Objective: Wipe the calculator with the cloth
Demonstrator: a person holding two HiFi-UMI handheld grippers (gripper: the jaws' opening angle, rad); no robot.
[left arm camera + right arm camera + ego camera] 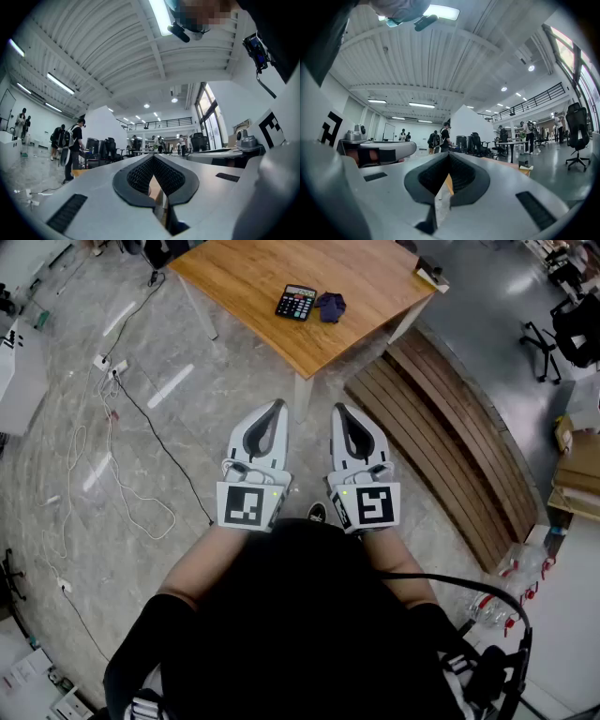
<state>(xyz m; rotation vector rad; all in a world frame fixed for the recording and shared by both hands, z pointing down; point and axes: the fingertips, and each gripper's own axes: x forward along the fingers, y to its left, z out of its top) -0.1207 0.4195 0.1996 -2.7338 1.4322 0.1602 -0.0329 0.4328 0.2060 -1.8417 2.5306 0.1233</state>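
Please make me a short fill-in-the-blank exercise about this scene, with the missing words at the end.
The calculator lies on the wooden ____.
In the head view, the cloth lies just ____ of the calculator.
The left gripper and the right gripper both have their jaws ____, holding nothing.
Missing words: table; right; shut.

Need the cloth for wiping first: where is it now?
In the head view the cloth lies on the wooden table at the top, just right of the calculator.
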